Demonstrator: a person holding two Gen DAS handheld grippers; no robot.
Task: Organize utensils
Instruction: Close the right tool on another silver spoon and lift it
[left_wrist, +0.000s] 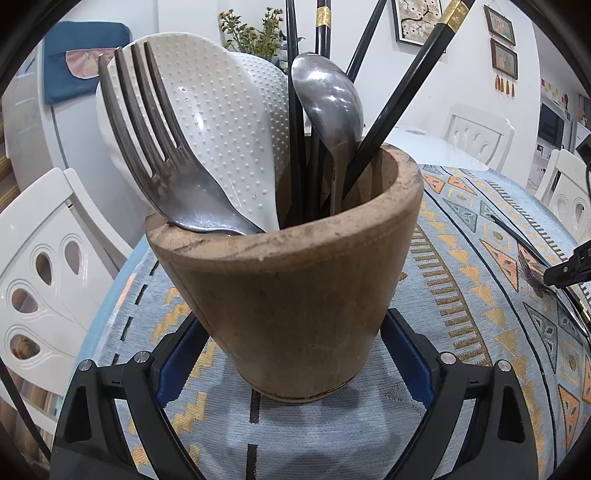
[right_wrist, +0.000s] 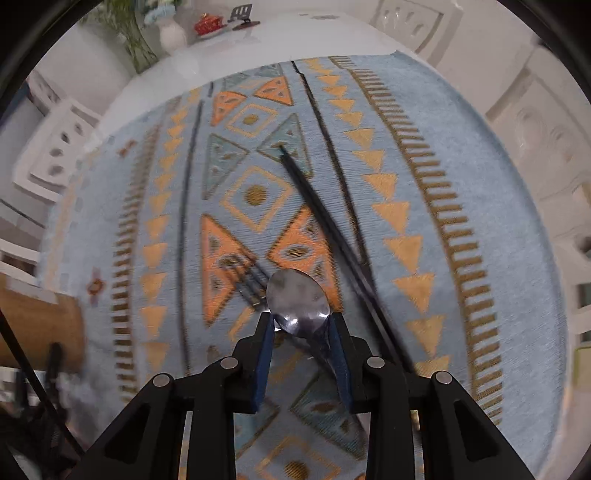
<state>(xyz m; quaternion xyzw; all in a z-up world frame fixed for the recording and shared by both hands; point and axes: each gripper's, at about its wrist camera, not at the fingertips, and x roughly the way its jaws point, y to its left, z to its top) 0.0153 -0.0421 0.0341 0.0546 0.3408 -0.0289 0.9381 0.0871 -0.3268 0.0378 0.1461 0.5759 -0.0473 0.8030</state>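
Observation:
A brown wooden cup (left_wrist: 291, 280) stands on the patterned cloth with my left gripper (left_wrist: 293, 321) shut on its lower sides. It holds a metal fork (left_wrist: 155, 147), a white dotted rice paddle (left_wrist: 221, 122), a metal spoon (left_wrist: 328, 107) and several black chopsticks (left_wrist: 399, 99). In the right wrist view my right gripper (right_wrist: 301, 317) points steeply down, and its blue pads (right_wrist: 264, 354) are shut on the bowl of a metal spoon (right_wrist: 295, 295) just over the cloth. A dark fork (right_wrist: 247, 277) lies left of it. Black chopsticks (right_wrist: 325, 229) lie to its right.
The blue and orange cloth (right_wrist: 461, 166) covers a white round table (right_wrist: 229, 51). A white vase (right_wrist: 171, 35) and a small red pot (right_wrist: 207, 23) stand at the far side. White chairs (left_wrist: 40, 280) ring the table. The right gripper's tip (left_wrist: 565, 271) shows at the left view's right edge.

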